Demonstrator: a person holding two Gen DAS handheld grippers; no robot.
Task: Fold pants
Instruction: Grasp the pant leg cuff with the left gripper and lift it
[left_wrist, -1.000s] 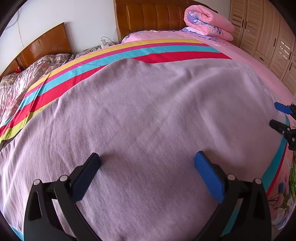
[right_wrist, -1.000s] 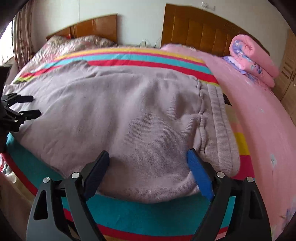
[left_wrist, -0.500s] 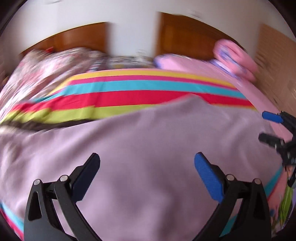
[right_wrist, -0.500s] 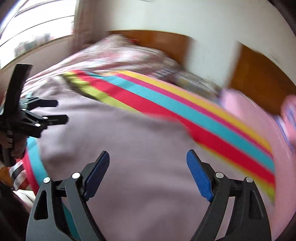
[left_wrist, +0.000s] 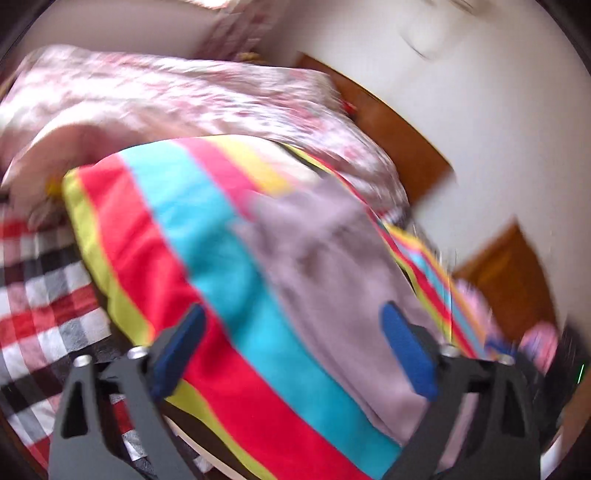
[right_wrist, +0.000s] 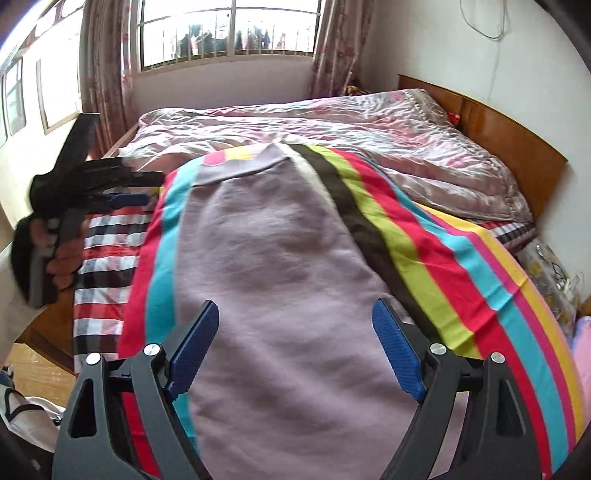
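Mauve fleece pants (right_wrist: 273, 266) lie stretched along a striped blanket (right_wrist: 436, 258) on the bed, the leg cuff (right_wrist: 243, 166) at the far end. My right gripper (right_wrist: 295, 347) is open and empty, hovering above the pants' near part. My left gripper (left_wrist: 291, 347) is open and empty above the blanket's red and cyan stripes, with the pants (left_wrist: 332, 266) to its right in that blurred view. It also shows in the right wrist view (right_wrist: 136, 192), held at the left beside the blanket's far corner.
A checked sheet (right_wrist: 107, 258) lies left of the blanket. A pink floral quilt (right_wrist: 332, 125) covers the far bed below the window (right_wrist: 229, 29). Wooden headboards (right_wrist: 509, 136) stand along the right wall. A bag (right_wrist: 26, 417) lies on the floor at the lower left.
Both grippers have swung left, from facing the headboards to facing along the pants' length toward the window. The left view is blurred by motion. Both grippers stay open and empty.
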